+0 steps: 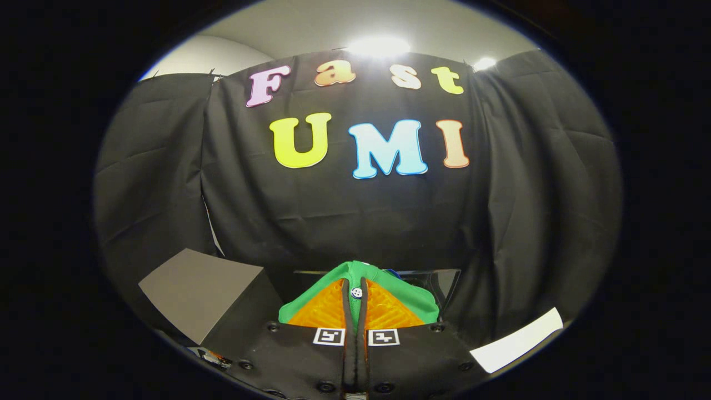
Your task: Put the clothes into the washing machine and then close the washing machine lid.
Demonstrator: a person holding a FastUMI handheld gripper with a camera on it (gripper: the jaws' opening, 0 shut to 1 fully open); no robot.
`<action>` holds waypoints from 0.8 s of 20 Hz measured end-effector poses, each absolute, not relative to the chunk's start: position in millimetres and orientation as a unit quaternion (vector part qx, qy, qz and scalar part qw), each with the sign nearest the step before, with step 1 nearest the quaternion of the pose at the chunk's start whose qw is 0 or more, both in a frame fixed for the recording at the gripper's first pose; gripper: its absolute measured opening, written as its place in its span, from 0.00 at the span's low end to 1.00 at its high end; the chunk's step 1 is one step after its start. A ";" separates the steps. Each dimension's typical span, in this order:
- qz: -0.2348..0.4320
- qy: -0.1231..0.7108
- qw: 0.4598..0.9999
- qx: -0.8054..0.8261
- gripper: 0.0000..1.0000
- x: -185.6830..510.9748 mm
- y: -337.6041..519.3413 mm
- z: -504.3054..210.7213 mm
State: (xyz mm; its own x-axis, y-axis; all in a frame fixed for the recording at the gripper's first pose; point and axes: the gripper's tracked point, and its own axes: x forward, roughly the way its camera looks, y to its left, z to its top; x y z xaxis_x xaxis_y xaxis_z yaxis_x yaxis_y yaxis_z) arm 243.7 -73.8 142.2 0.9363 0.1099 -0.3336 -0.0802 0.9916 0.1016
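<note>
A green garment (383, 280) with a small white button (356, 293) on it is bunched up and draped over the tips of the gripper (355, 311). The fingers are pressed together with a fold of the cloth pinched in the narrow slit between them, so the garment hangs held up in front of the black cloth wall (355, 211). Each finger carries a small square black-and-white marker near its base. Just beyond the garment a dark glossy panel (439, 280) shows, a grey board (194, 289) lies off to the left, and a white strip (516, 340) lies to the right.
</note>
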 end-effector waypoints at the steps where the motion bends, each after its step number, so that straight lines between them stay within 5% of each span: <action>1: 0.048 0.175 0.982 0.046 0.02 245.0 -74.5 135.2; 16: 0.027 0.238 0.969 0.066 0.02 265.6 -100.4 5.3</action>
